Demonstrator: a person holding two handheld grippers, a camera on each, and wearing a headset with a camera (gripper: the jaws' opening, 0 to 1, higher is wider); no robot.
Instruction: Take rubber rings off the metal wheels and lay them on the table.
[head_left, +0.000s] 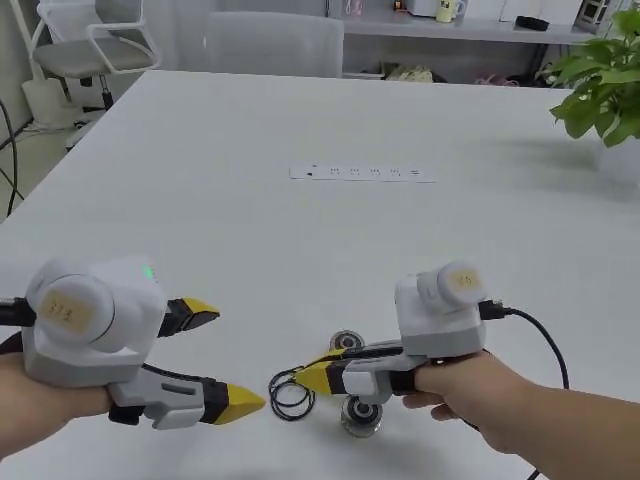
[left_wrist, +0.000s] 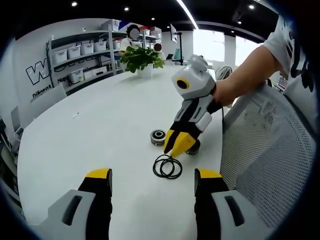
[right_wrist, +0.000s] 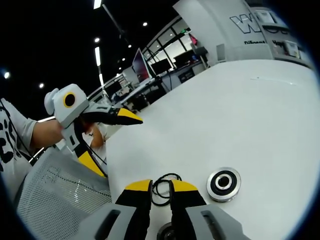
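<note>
White power strip (head_left: 362, 173) lying flat out ahead, leafy green plant (head_left: 600, 90) off at the right edge. White office chair (head_left: 88, 45) back left. Grey mesh chair back (left_wrist: 260, 135) close by, and storage bins (left_wrist: 74, 51) lining the wall shelves (left_wrist: 50, 67).

Rubber rings (head_left: 290, 395) on worktop (head_left: 300, 240), lower centre; one metal wheel (head_left: 348, 342) upper right of them, second wheel (head_left: 361, 416) lower right.
</note>
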